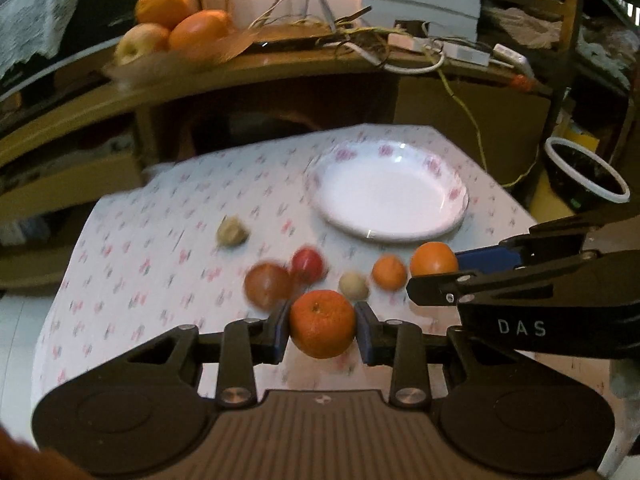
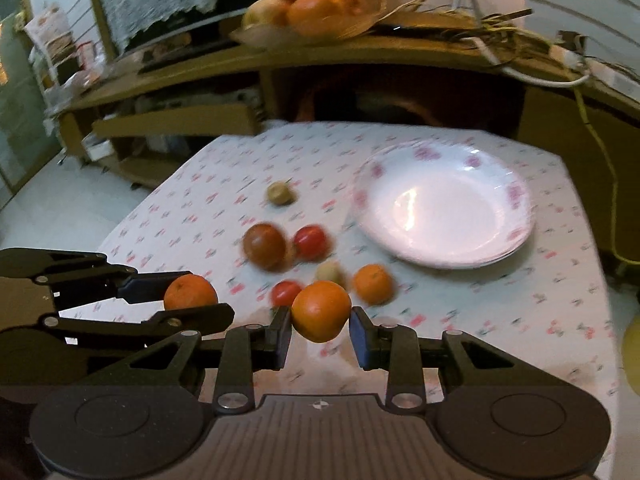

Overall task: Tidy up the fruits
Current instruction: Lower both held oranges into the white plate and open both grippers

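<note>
1. The left gripper (image 1: 323, 330) has its fingers closed narrowly on an orange mandarin (image 1: 323, 323); the blue pads press on both sides of it, and the fruit is lifted above the tablecloth (image 1: 132, 280).
2. The right gripper (image 2: 320, 332) holds another orange fruit (image 2: 321, 311) in the same way, with its pads tight on both sides.
3. In the left wrist view the right gripper enters from 3 o'clock, and the white letters "DAS" (image 1: 522, 327) can be read on its black body. No other writing is readable.
4. In the right wrist view the left gripper enters from 9 o'clock with its mandarin at the fingertips.
5. The white plate (image 1: 452, 194) with pink flowers on the rim lies on the table at about 1 o'clock from the held fruits. Nothing lies in it.
6. On the cloth between the grippers and the plate there are loose fruits: a small orange (image 2: 373, 284), a red tomato (image 2: 312, 243), a dark brownish-red round fruit (image 2: 265, 247), a second red fruit (image 2: 286, 293), and a pale small fruit (image 2: 330, 273). They are blurred.
7. One more pale fruit (image 2: 282, 193) lies apart, at 11 o'clock from the group.
8. Behind the table, at 12 o'clock, a wooden shelf (image 1: 280, 64) carries a dish with oranges and an apple (image 1: 138, 42).
9. White cables (image 1: 420, 65) lie on the shelf at the right.
</note>
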### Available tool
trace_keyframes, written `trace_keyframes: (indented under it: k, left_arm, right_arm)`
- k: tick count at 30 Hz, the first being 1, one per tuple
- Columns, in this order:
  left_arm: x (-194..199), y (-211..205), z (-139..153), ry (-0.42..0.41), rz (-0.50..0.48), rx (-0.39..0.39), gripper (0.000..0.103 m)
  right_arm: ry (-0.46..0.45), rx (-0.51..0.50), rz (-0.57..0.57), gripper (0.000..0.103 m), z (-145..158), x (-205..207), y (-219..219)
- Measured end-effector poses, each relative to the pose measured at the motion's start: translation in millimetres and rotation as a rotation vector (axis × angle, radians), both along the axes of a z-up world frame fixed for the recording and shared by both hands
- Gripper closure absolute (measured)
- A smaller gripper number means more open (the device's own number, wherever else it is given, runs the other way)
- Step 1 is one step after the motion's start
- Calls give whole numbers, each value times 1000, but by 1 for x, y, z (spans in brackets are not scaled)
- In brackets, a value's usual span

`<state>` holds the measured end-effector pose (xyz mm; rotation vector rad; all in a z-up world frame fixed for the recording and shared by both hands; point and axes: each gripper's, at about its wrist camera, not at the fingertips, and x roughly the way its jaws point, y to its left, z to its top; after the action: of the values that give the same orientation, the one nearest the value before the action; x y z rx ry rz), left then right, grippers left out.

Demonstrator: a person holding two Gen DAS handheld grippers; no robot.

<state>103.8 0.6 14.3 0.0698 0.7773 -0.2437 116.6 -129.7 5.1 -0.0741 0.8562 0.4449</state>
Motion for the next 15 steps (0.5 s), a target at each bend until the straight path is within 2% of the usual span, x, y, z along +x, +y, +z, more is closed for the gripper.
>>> trace_keyframes:
  k: [9, 15]
  left_arm:
    - [70, -28, -1, -18, -59, 13, 64]
    - [96, -39, -10, -14, -88, 22, 64]
  right_arm:
    - [-16, -29, -97, 71, 3, 51, -21]
    - [0, -45, -145, 71, -9, 79, -34]
